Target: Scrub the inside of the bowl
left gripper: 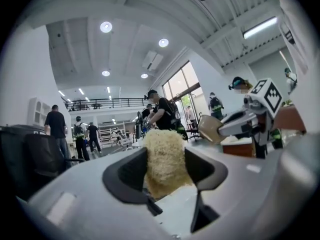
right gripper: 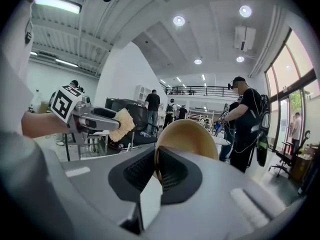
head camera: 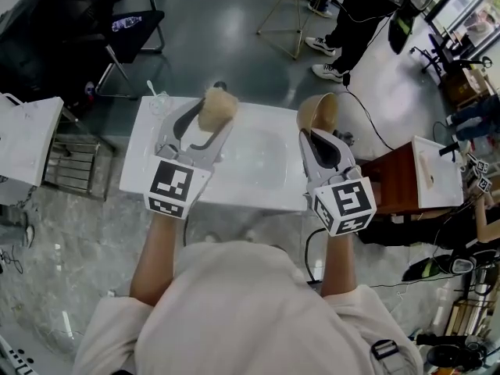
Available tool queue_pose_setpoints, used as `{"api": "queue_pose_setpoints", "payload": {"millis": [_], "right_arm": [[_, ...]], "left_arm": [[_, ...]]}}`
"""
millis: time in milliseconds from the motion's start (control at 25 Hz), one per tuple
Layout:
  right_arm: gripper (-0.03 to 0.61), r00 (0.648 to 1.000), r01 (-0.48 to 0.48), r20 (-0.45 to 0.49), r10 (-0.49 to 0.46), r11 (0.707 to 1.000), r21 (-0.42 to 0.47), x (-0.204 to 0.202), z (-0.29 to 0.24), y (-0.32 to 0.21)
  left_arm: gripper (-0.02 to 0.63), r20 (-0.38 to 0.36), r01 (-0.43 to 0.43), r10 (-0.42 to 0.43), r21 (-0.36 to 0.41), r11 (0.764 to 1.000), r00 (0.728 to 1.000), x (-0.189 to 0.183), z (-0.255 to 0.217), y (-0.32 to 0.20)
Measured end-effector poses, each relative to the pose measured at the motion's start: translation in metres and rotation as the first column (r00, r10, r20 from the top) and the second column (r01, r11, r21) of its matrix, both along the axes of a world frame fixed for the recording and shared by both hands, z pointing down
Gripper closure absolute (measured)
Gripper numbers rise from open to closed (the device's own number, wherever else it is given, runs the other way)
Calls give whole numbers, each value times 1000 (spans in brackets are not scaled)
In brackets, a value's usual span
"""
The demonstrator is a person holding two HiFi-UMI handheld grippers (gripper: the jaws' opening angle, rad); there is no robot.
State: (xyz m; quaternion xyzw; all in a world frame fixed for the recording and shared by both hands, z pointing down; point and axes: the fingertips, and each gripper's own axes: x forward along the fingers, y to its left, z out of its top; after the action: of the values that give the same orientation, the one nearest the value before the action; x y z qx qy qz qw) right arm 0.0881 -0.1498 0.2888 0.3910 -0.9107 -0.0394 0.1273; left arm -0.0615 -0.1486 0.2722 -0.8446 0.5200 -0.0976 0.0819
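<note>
A tan bowl point(head camera: 318, 112) is held up on its edge above the white table point(head camera: 141, 151). My right gripper point(head camera: 319, 135) is shut on the bowl's rim point(right gripper: 156, 165), with the bowl point(right gripper: 190, 136) rising beyond the jaws. My left gripper point(head camera: 206, 125) is shut on a beige fibrous scrubber point(head camera: 217, 108), which fills the gap between its jaws point(left gripper: 165, 161). Scrubber and bowl are apart, roughly a hand's width, both raised above the table. From the left gripper view the bowl point(left gripper: 212, 129) and right gripper show at the right; from the right gripper view the scrubber point(right gripper: 121, 125) shows at the left.
A clear plastic cup point(head camera: 159, 100) stands at the table's far left corner. A black chair point(head camera: 129, 26) is beyond the table on the left, a brown side table point(head camera: 394, 180) on the right. People stand in the room beyond point(head camera: 351, 22).
</note>
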Motion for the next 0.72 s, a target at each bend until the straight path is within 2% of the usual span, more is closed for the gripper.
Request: {"api": "queue_pose_setpoints", "payload": {"millis": [120,720], "right_arm": [[560,1000,-11,-8,11,1000,4,5,1,-1],[560,999,-16,-38,15,1000,-14,10,9,-7]], "left_arm": [[382,-22,-10,10,2,1000,1000,2,-5,2],[382,-8,-3,3,-17,1000,1000,5,6,-1]]}}
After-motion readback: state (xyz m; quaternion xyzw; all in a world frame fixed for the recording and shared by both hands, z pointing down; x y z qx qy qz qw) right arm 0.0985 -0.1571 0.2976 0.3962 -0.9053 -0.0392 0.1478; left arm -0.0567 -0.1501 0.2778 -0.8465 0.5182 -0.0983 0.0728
